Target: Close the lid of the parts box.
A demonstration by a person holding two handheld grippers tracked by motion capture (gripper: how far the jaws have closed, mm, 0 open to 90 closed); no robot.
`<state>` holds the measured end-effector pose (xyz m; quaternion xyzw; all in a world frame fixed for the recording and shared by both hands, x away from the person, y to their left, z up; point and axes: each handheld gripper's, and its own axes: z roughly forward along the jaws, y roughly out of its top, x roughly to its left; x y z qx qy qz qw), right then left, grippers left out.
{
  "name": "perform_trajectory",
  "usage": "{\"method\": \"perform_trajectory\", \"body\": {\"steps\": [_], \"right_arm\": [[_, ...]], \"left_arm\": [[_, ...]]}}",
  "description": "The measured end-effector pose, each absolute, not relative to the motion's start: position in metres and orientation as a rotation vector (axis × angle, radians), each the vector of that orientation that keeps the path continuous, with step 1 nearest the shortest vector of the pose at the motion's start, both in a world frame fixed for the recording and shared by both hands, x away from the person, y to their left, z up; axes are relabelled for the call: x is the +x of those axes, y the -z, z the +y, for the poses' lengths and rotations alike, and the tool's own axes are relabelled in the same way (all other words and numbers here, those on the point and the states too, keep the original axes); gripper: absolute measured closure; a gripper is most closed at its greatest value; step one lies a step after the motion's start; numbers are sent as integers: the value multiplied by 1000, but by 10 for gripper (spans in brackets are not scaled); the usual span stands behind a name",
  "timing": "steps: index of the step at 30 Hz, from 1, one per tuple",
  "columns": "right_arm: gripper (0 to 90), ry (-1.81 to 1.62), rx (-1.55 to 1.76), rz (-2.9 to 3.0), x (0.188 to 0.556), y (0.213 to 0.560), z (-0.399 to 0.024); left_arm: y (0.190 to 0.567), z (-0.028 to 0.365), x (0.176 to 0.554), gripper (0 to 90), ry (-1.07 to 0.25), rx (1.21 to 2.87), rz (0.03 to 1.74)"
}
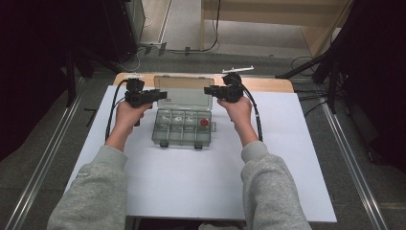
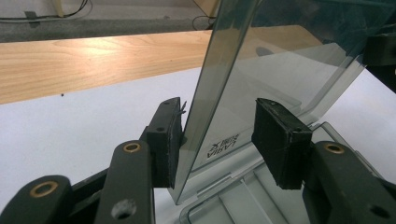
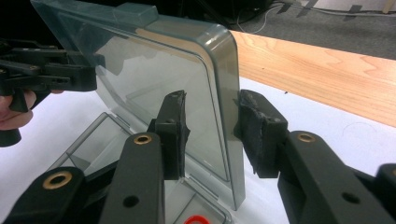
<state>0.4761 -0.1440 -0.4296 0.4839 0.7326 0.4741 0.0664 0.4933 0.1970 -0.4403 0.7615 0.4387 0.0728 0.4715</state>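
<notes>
Looking down from above across the white table [image 1: 191, 187]; riding close at either edge of the clear smoky plastic box lid [image 1: 184, 88], both facing inward.

Smoky clear box [image 1: 183, 125], red ring [image 1: 204, 122], white table [image 1: 191, 182]

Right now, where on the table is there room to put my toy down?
The white sheet is bare between the two grey sleeves, in front of the clear box. There is also bare sheet right of the right gripper and a strip left of the left gripper. It is crowded around the box's raised lid, where both grippers sit.
</notes>
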Motion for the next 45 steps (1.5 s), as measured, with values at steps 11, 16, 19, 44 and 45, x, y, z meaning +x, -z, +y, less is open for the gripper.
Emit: {"method": "perform_trajectory", "body": {"steps": [11,16,19,44,45], "right_arm": [[620,-1445,1440,2223,467,428,-144],[625,-1457,1439,2220,464,430,-145],[625,-1456,1434,2222,463,429,-145],[608,-1462,1366,2229,451,409,-146],[609,-1458,1364,2231,451,408,-146]], "left_arm": [[438,198,489,473,-162,1879,1067],[436,198,489,420,-143,1884,1069],[434,198,487,419,-146,1886,1066],[419,199,478,419,-163,1917,1030],[419,199,478,418,-166,1918,1028]]}}
